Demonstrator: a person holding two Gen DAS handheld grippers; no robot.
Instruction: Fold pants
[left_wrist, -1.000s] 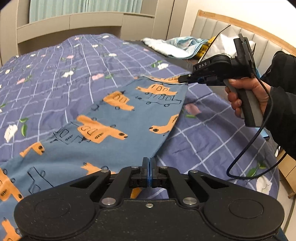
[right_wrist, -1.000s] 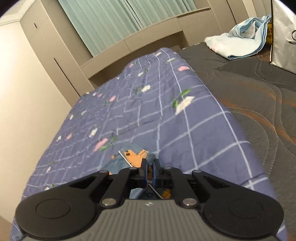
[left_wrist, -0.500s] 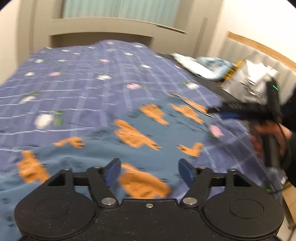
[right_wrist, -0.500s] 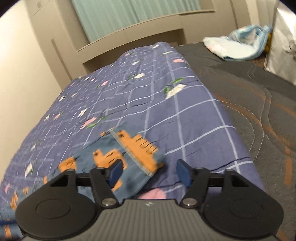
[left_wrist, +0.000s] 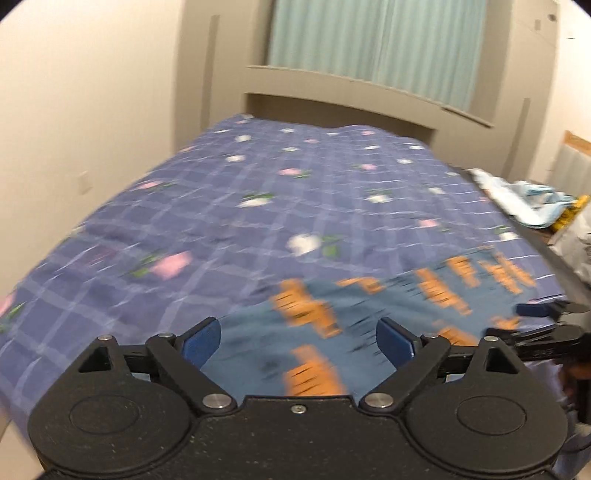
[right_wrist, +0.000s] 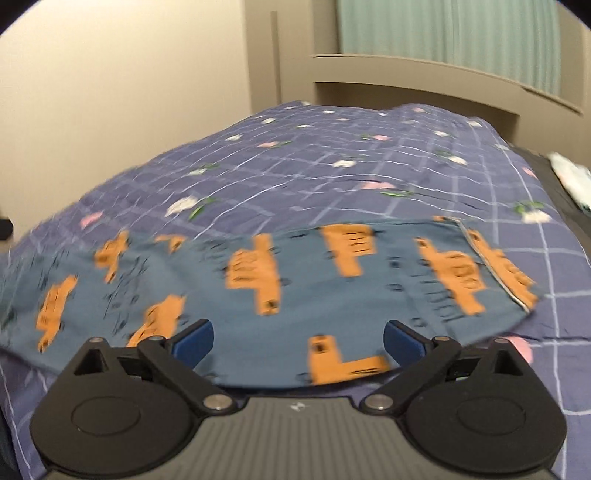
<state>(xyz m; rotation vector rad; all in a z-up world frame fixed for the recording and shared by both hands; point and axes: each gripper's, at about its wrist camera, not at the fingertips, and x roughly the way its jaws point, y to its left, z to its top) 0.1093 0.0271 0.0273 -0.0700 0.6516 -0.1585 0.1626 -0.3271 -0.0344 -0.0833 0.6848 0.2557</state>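
Note:
Blue pants (right_wrist: 295, 277) printed with orange vehicles lie spread across a purple checked quilt (right_wrist: 332, 177); one stitched edge (right_wrist: 495, 266) shows at the right. My right gripper (right_wrist: 298, 342) hovers over their near edge, its jaws opening wide with cloth below and nothing pressed between the pads. In the left wrist view the pants (left_wrist: 369, 314) are blurred. My left gripper (left_wrist: 299, 339) is above them, jaws opening and gripping nothing. The right gripper (left_wrist: 535, 321) shows at that view's right edge, by the pants' far end.
The quilt (left_wrist: 258, 206) covers most of the bed. A heap of light blue cloth (left_wrist: 524, 206) lies on the dark mattress at the far right. A beige wall (left_wrist: 92, 110) runs along the left side, a wooden ledge (left_wrist: 351, 88) with curtains behind.
Both grippers went from shut on the pants' edge to wide open and let the cloth go. Both views have swung left along the bed, and the pants now lie flat.

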